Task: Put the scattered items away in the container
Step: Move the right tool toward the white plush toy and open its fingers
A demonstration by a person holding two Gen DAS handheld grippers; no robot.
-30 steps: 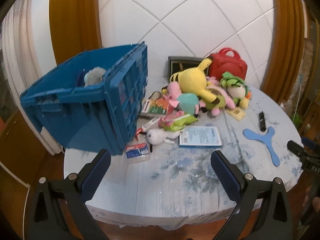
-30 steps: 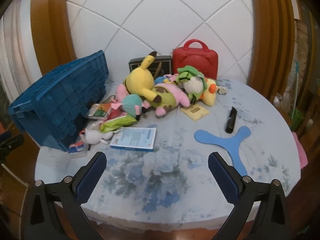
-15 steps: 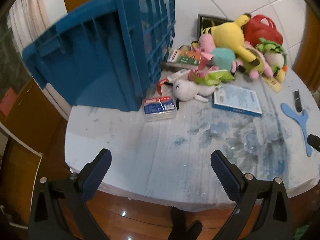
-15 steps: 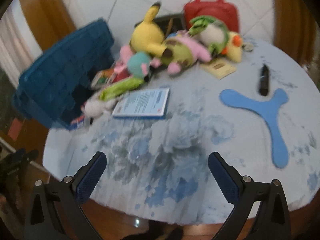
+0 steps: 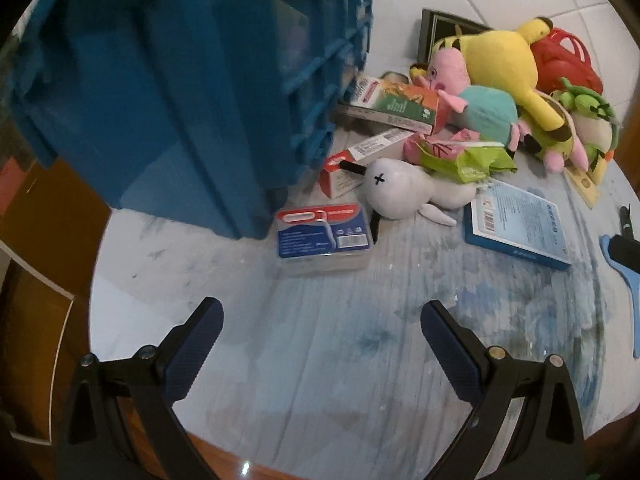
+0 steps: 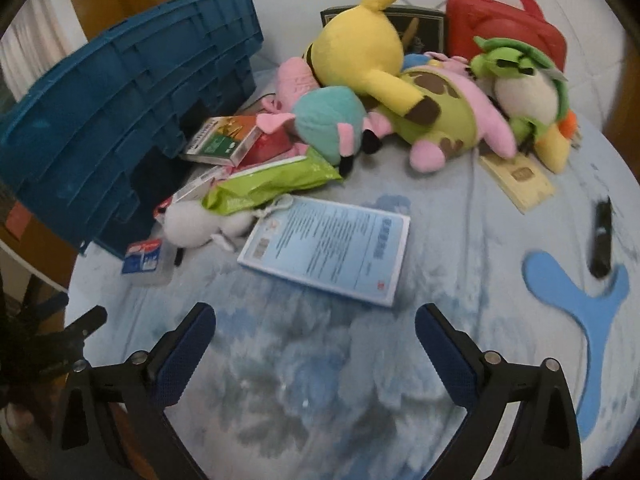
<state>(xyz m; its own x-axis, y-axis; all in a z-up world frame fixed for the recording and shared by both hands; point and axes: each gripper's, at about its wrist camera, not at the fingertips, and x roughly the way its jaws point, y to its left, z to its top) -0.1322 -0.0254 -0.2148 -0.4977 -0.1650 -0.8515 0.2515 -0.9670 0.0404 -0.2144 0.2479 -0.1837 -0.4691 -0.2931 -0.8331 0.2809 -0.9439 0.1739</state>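
A big blue crate [image 5: 192, 92] [image 6: 120, 120] stands at the table's left. Beside it lies a clear box with a blue label [image 5: 324, 232] [image 6: 146, 258], a white plush [image 5: 404, 192] [image 6: 200, 220], a green packet [image 5: 468, 160] [image 6: 272, 182], small cartons [image 5: 396, 106] [image 6: 224, 140] and a blue booklet [image 5: 520, 224] [image 6: 332, 248]. Behind them is a heap of plush toys, a yellow one [image 5: 500, 56] [image 6: 364, 44] on top. My left gripper [image 5: 320, 322] is open over the cloth just short of the clear box. My right gripper [image 6: 316, 326] is open in front of the booklet.
A blue boomerang [image 6: 580, 300] and a black marker [image 6: 602, 240] lie at the right. A red bag [image 6: 504, 16] and a dark frame [image 5: 444, 28] stand against the tiled wall. The round table's edge [image 5: 120, 360] curves close below the left gripper.
Both grippers have moved forward and lower over the table. The crate and clear box now loom larger in the left view, the booklet in the right view. Both stay open and empty.
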